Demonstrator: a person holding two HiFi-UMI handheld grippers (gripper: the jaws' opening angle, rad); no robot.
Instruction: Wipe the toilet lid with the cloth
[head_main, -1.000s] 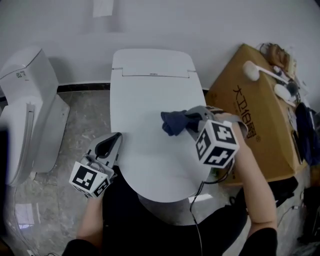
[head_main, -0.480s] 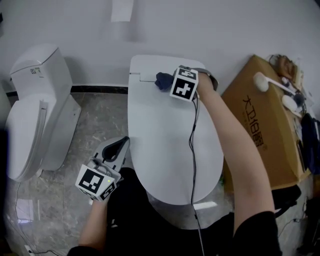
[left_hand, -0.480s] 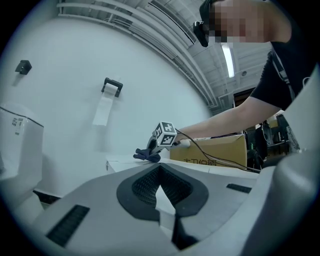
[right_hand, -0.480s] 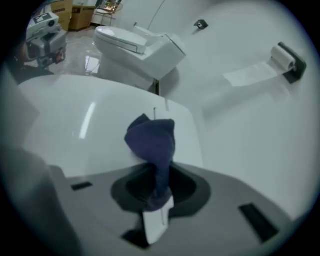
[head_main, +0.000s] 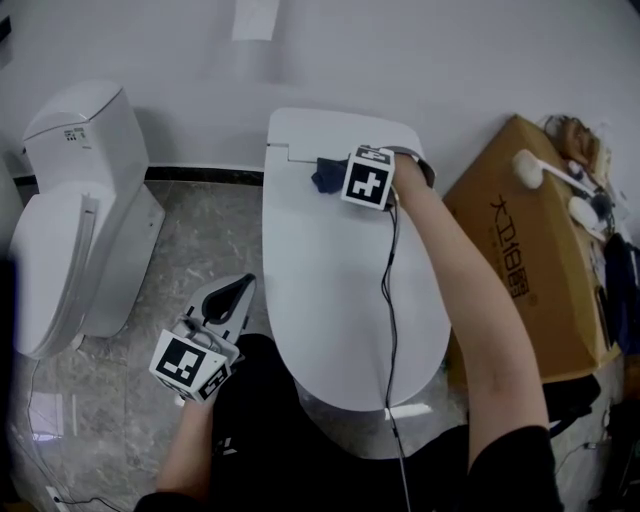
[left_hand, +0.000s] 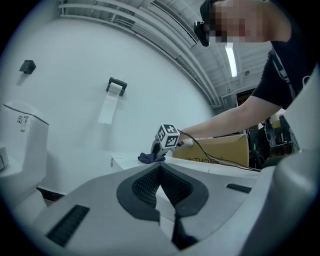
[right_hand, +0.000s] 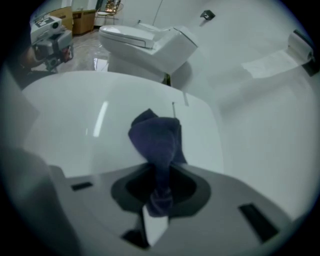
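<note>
Both grey, the left gripper (head_main: 240, 285) and right gripper (head_main: 336, 173) bore white cubes (head_main: 368, 180) with black markers; a black cable (head_main: 388, 300) hung from the right one; the sleeve (head_main: 510, 468) was black

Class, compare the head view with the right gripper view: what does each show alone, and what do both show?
Head view only: the person's forearm and the cardboard box. Right gripper view only: the right gripper pinching the cloth between shut jaws. Both: the cloth, the toilet lid, the second toilet and the left gripper.

White glossy toilet lid (head_main: 340, 300), closed, flat. Dark blue cloth (head_main: 327, 175) bunched, touching lid's 12 o'clock end.
</note>
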